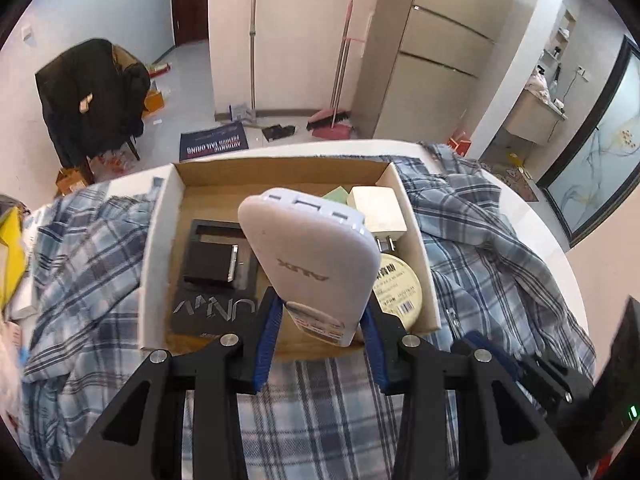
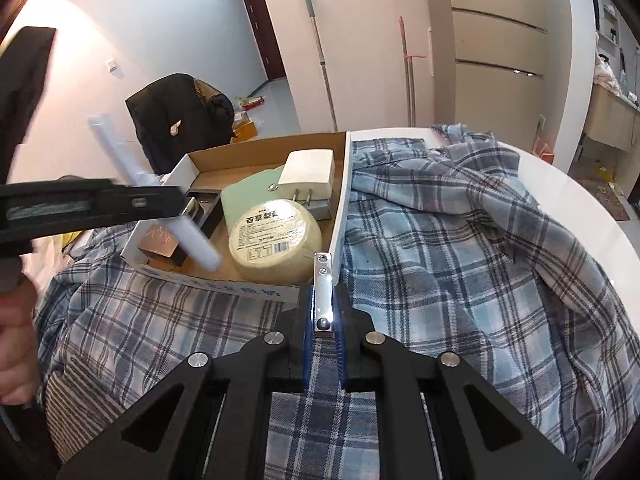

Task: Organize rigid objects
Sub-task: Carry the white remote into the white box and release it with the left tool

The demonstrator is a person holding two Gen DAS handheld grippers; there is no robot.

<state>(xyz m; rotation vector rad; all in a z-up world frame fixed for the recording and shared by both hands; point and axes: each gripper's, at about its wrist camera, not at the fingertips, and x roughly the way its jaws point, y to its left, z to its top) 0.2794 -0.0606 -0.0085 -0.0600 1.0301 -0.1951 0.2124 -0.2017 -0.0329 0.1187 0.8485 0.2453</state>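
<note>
My left gripper (image 1: 320, 312) is shut on a white multi-port USB charger (image 1: 308, 256) and holds it tilted above the near part of an open cardboard box (image 1: 280, 172). The same charger (image 2: 160, 196) and the left gripper (image 2: 80, 204) show at the left of the right wrist view. The box holds a black case (image 1: 216, 272), a white plug adapter (image 1: 380, 208), a round cream tin (image 1: 400, 288) and a pale green item (image 2: 244, 196). My right gripper (image 2: 323, 312) is shut on a slim shiny metal bar (image 2: 322, 292), just before the box's near right corner.
The box sits on a blue plaid shirt (image 2: 440, 260) spread over a round white table (image 2: 580, 200). A chair with a dark jacket (image 1: 92, 92), brooms (image 1: 340, 80) and floor clutter stand beyond. Yellow and white items (image 1: 12, 256) lie at the left.
</note>
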